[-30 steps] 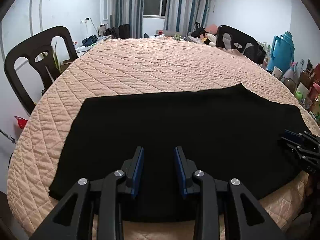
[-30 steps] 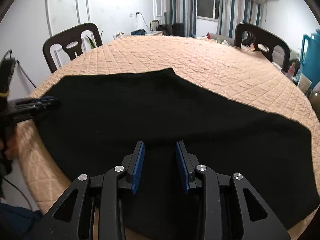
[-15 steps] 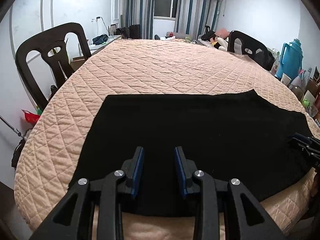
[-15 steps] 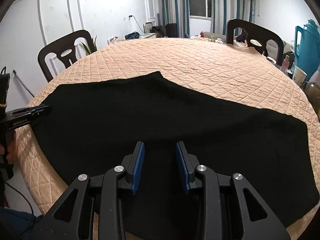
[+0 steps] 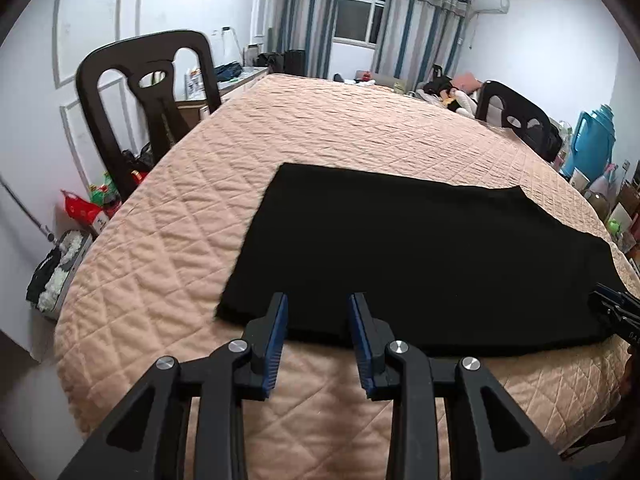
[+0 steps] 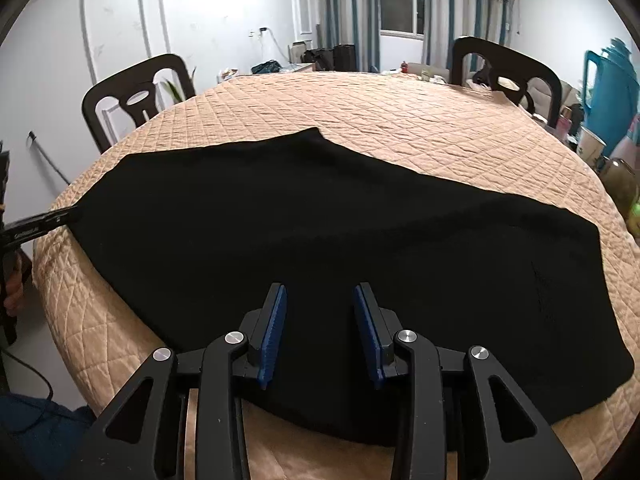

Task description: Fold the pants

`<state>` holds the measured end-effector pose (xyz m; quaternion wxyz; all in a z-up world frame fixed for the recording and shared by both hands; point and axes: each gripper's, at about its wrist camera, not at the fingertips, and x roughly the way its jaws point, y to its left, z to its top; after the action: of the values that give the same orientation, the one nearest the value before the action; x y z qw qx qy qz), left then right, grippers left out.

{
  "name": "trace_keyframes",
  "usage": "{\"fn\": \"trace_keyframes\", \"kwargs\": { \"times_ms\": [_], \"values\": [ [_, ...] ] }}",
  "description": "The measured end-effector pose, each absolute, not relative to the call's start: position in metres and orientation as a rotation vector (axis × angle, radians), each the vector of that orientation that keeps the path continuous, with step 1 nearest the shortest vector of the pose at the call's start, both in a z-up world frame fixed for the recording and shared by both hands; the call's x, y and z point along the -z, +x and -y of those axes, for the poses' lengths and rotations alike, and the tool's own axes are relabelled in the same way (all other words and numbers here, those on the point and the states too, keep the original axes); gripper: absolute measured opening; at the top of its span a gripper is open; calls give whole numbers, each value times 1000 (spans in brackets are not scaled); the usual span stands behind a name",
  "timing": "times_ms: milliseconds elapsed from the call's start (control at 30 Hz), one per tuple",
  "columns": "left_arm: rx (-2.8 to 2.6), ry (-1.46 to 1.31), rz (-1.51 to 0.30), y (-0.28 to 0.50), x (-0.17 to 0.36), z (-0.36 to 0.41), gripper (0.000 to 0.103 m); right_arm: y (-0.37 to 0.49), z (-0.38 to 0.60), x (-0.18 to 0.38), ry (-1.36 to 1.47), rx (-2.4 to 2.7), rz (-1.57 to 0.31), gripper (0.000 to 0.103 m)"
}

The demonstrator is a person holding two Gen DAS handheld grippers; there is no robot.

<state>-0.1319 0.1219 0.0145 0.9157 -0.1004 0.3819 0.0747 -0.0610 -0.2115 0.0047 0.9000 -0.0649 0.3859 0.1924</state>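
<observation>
Black pants (image 5: 424, 256) lie flat across the near half of a round table under a peach quilted cover (image 5: 360, 128). In the left wrist view my left gripper (image 5: 318, 304) hovers over the pants' near edge, close to their left end. It is open, and its blue pads hold nothing. My right gripper (image 6: 320, 294) hangs over the pants (image 6: 320, 232) near their front edge. Its jaws are opening, with only cloth below them and nothing pinched. Each gripper shows in the other's view: the right gripper (image 5: 616, 312) at the pants' right end, the left gripper (image 6: 36, 226) at their left tip.
Dark chairs stand around the table: one chair (image 5: 148, 100) at the left and another chair (image 5: 520, 120) at the far right. A blue jug (image 5: 592, 140) and small items crowd the right side. Bags (image 5: 84, 208) lie on the floor at the left.
The left gripper has slid left along the near edge, so the pants' left end now lies just ahead of it. The right gripper shifted slightly and its jaws stand a little wider.
</observation>
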Motion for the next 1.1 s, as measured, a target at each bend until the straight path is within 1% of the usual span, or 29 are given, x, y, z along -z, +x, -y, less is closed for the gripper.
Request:
{"fn": "trace_keyframes", "kwargs": {
  "times_ms": [267, 400, 500, 733, 1100],
  "values": [
    [-157, -311, -797, -149, -9, -130, 36, -61, 210, -10, -129, -403, -780, 36],
    [-152, -362, -781, -150, -8, -132, 41, -61, 202, -11, -134, -430, -766, 36],
    [-152, -395, -763, -145, -7, -135, 44, -59, 198, -13, -125, -446, -755, 36],
    [-167, -466, -729, -138, -5, -143, 44, -54, 190, -18, -114, -464, -737, 36],
    [-181, -447, -703, -118, -4, -139, 43, -47, 187, -16, -100, -476, -739, 36]
  ]
}}
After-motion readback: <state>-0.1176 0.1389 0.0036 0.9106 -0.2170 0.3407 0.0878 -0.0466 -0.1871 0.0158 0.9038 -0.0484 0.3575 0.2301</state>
